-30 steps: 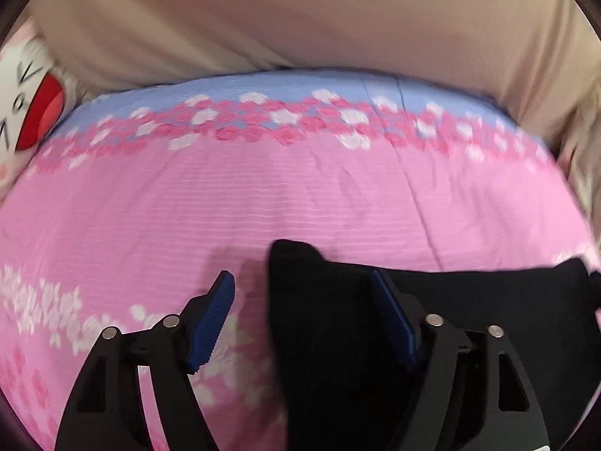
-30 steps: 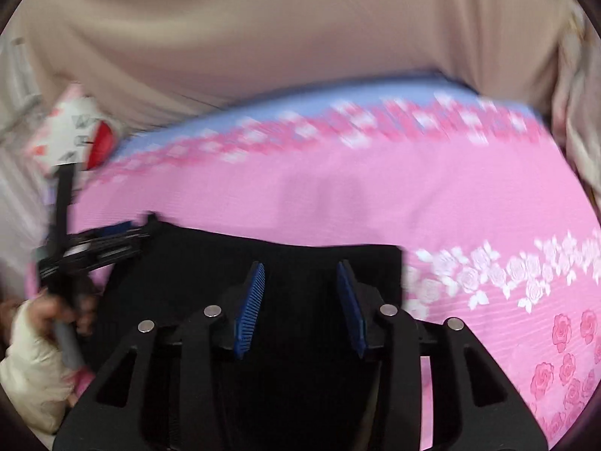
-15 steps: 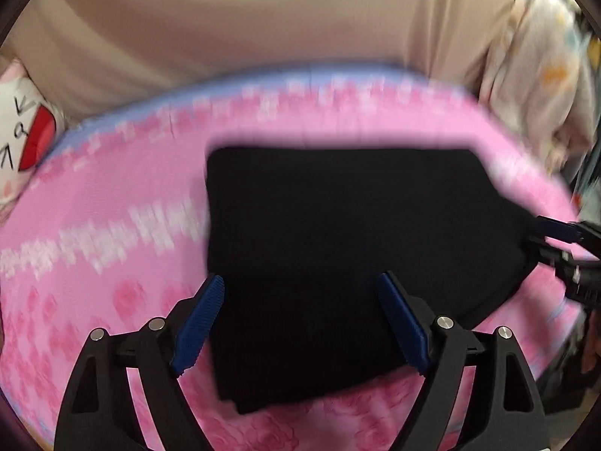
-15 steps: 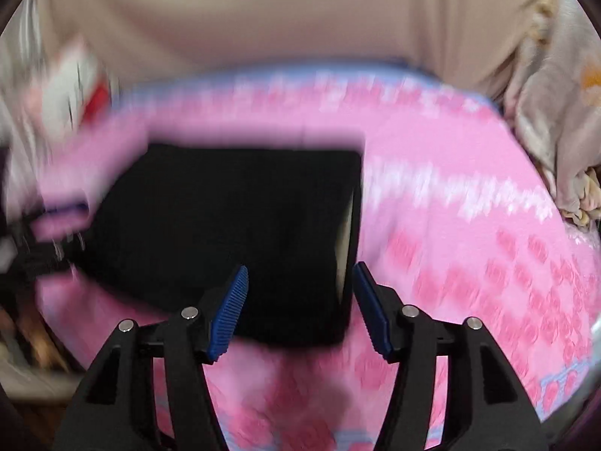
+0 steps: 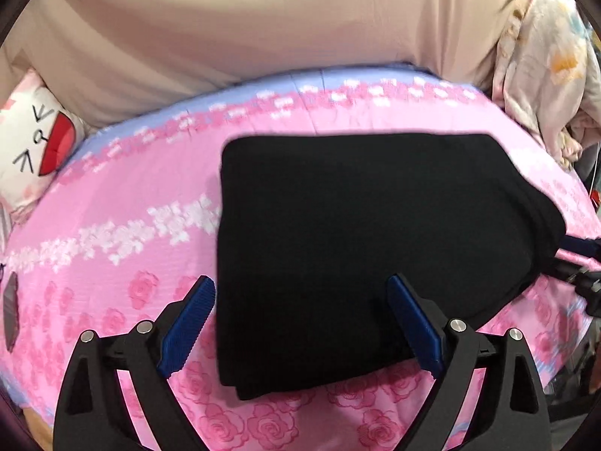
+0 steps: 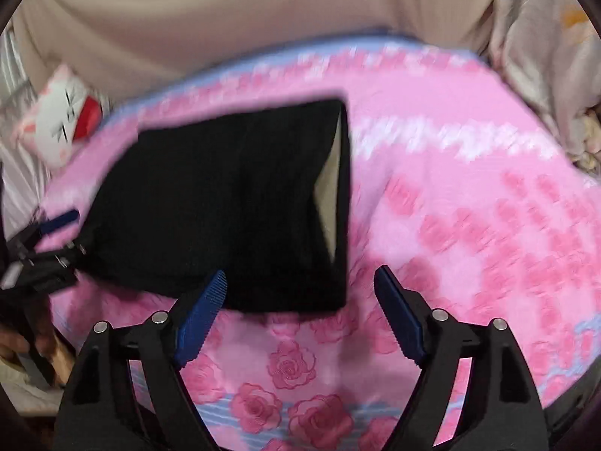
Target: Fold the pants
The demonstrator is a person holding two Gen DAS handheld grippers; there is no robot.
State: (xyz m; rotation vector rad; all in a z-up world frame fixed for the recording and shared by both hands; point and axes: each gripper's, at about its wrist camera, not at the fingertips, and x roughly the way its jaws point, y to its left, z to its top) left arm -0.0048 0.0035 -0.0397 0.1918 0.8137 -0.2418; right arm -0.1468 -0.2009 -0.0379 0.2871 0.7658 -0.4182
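Note:
The black pants lie folded into a flat rectangle on the pink floral bedsheet. My left gripper hovers over their near left part, its jaws opening wide, and the blue pads do not press the cloth. In the right wrist view the pants show a pale inner patch along their right edge. My right gripper stands over their near right corner with its jaws opening and nothing gripped. Each gripper shows at the edge of the other's view: the right gripper and the left gripper.
A cat-face pillow lies at the bed's far left. A rumpled floral quilt is piled at the far right. A beige fabric backdrop rises behind the bed. The bedsheet spreads to the right of the pants.
Both grippers have pulled back from the pants and their jaws have spread wider. The pants, earlier under the fingers, now lie let go and whole in view.

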